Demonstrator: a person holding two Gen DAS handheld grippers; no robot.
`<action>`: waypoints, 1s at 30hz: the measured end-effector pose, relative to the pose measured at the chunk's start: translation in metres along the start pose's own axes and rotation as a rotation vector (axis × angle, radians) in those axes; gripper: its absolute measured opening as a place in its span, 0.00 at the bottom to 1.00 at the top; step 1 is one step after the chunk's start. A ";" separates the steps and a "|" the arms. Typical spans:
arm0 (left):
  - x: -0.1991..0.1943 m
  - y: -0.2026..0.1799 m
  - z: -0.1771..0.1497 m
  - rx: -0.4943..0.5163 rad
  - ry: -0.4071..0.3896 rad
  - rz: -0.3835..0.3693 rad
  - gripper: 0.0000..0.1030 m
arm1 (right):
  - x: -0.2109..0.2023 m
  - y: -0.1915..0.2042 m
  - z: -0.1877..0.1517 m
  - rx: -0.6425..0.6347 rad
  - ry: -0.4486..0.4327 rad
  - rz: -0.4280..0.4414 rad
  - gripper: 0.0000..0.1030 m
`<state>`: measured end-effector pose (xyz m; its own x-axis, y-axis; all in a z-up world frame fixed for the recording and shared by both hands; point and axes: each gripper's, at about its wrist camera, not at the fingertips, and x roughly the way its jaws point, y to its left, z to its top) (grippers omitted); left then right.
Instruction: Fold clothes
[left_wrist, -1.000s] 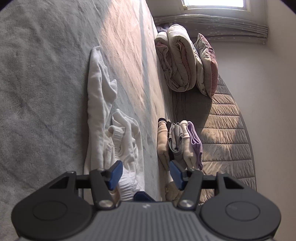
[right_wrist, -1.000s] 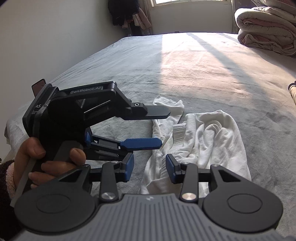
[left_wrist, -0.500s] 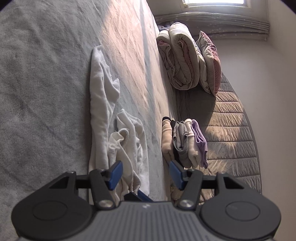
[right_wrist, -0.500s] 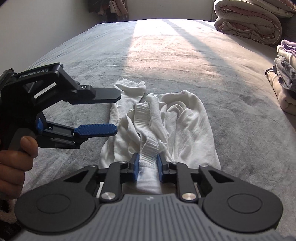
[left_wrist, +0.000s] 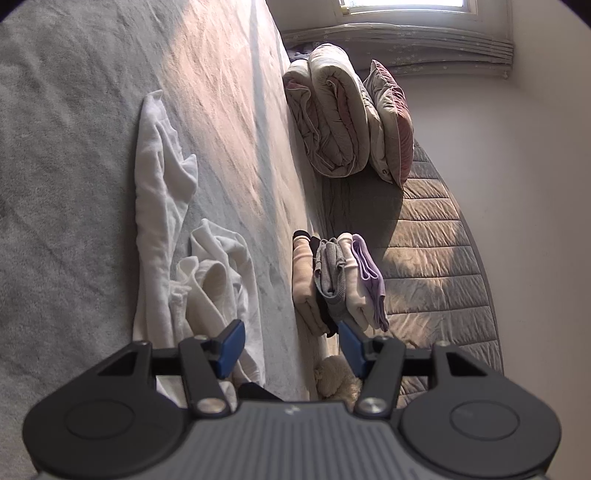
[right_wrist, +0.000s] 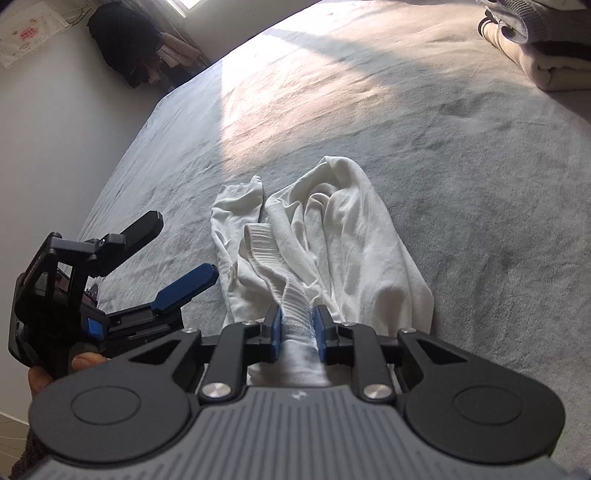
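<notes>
A white garment (right_wrist: 332, 236) lies crumpled and bunched lengthwise on the grey bed (right_wrist: 461, 155), its ribbed hem (right_wrist: 291, 295) raised off the bed. Folded clothes (left_wrist: 338, 280) sit stacked well apart.

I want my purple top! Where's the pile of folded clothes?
In the left wrist view the pile of folded clothes sits on the grey bed, right of the crumpled white garment, below the rolled quilt.
</notes>
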<state>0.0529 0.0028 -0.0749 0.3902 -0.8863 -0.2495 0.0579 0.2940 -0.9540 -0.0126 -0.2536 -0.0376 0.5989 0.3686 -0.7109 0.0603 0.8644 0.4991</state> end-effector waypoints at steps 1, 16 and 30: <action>0.002 0.000 0.000 -0.001 0.002 0.006 0.55 | 0.000 0.004 -0.001 -0.027 -0.012 -0.020 0.25; 0.006 -0.001 -0.001 -0.008 0.023 0.030 0.55 | -0.010 0.043 -0.019 -0.322 -0.206 -0.159 0.12; -0.017 -0.014 0.006 0.076 -0.039 0.073 0.54 | -0.003 0.060 -0.009 -0.140 -0.146 0.146 0.12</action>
<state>0.0507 0.0157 -0.0561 0.4309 -0.8477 -0.3095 0.0967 0.3844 -0.9181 -0.0180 -0.1994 -0.0099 0.7026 0.4491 -0.5520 -0.1404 0.8480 0.5111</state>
